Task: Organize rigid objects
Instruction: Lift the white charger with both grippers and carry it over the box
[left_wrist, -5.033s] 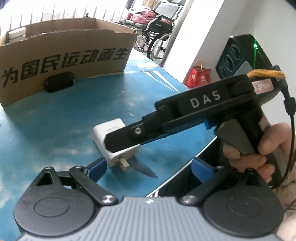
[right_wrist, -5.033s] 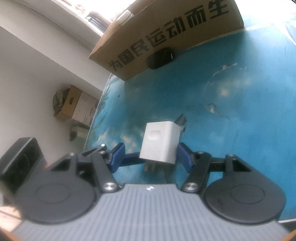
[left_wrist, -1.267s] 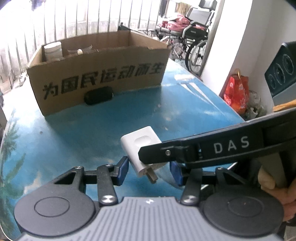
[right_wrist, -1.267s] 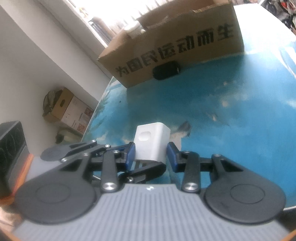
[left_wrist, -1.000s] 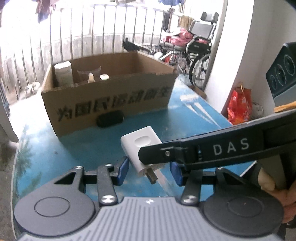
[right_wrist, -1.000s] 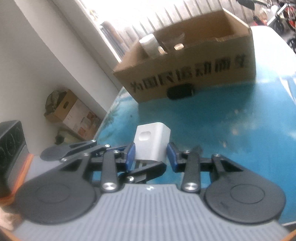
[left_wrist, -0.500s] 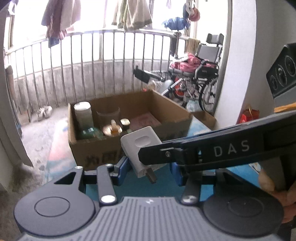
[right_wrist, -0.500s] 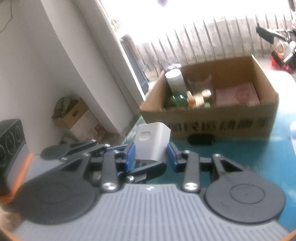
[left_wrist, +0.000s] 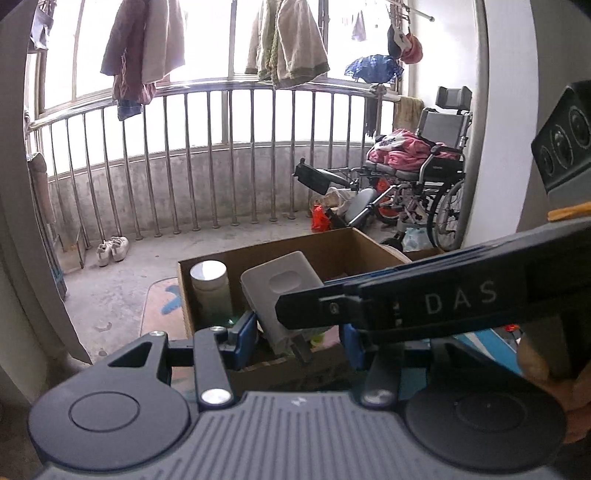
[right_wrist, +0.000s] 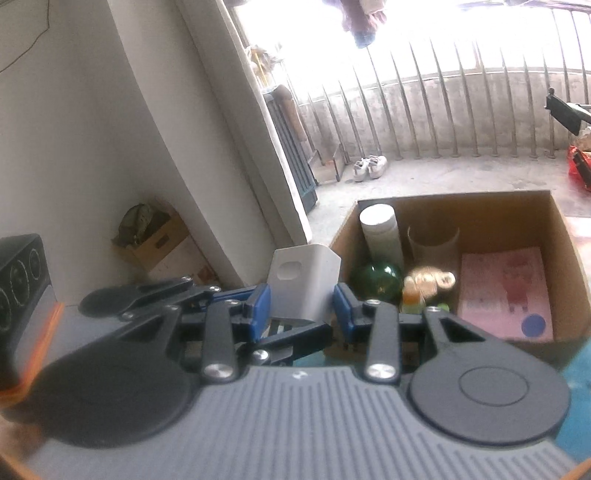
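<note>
The right gripper (right_wrist: 302, 308) pinches the white charger (right_wrist: 303, 282) between its blue pads — the block is off the table, just short of the cardboard box (right_wrist: 565, 236). The left gripper (left_wrist: 298, 334) stands spread on either side of the same charger (left_wrist: 280, 291), the pads not clearly pressing it. Beyond the fingertips, inside the box: a white canister (right_wrist: 380, 236), a green ball (right_wrist: 376, 280), a pink packet (right_wrist: 504, 291).
</note>
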